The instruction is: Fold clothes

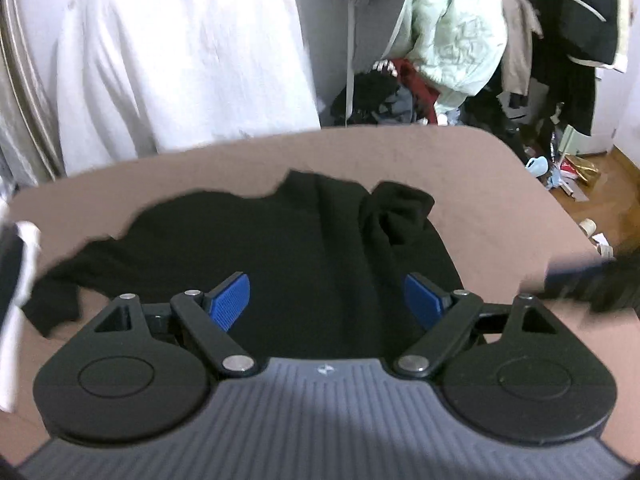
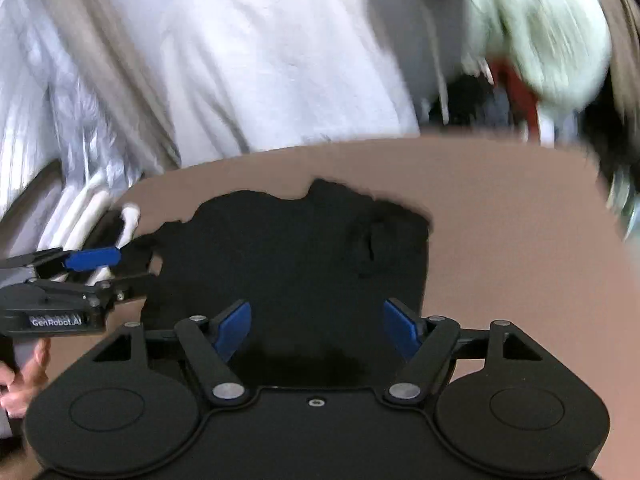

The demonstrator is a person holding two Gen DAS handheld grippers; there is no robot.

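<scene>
Black fabric, a dark garment (image 1: 248, 256), lies spread on the brown worktop (image 1: 480, 184) and fills the middle of both wrist views. In the left wrist view its body runs from the centre toward 9 o'clock, where a sleeve-like part trails off near the worktop's edge, and a bunched, folded-over lump sits at about 1 o'clock. In the right wrist view the same garment (image 2: 304, 248) lies at the centre, with the bunched part again toward 1 o'clock.

The left hand-held gripper (image 1: 327, 300) hangs above the garment with its blue pads (image 1: 231, 300) spread wide and nothing between them; the cloth below is not pinched. It shows again at 9 o'clock in the right wrist view (image 2: 100, 268), seen from the side, with a person's fingers (image 2: 24, 376) on its handle. The right hand-held gripper (image 2: 317, 330) is likewise parted over the black cloth, its blue pads (image 2: 234, 330) gripping nothing.

Beyond the worktop's far edge, from 10 to 12 o'clock, hangs a large white cloth (image 1: 172, 52). A heap of clothes (image 1: 452, 48), pale green, red and black among them, sits at 1 o'clock. Small clutter lies on a wooden floor (image 1: 616, 168) at 3 o'clock. Both views are motion-blurred.
</scene>
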